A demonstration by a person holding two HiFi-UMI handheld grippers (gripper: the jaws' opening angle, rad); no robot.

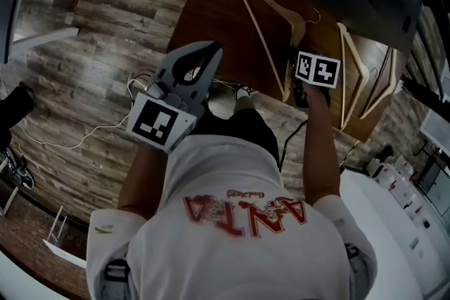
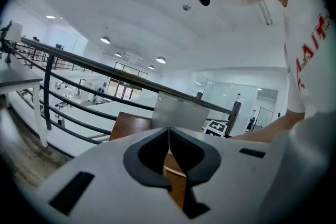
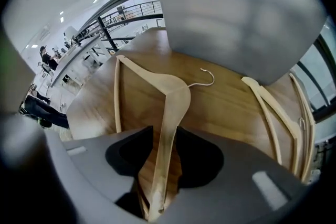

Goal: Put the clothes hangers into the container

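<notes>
Now the right tool is over the brown wooden table, its jaws wide apart. One arm of a light wooden clothes hanger sits between them, but they do not squeeze it. That hanger lies flat on the table, and more light wooden hangers lie there too. A big grey container stands at the table's far end. The left tool is beside the table, shut tight and empty.

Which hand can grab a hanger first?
Right. The right gripper is over the table with a wooden hanger between its open fingers. The left gripper is shut, empty, and off to the side, away from it.
</notes>
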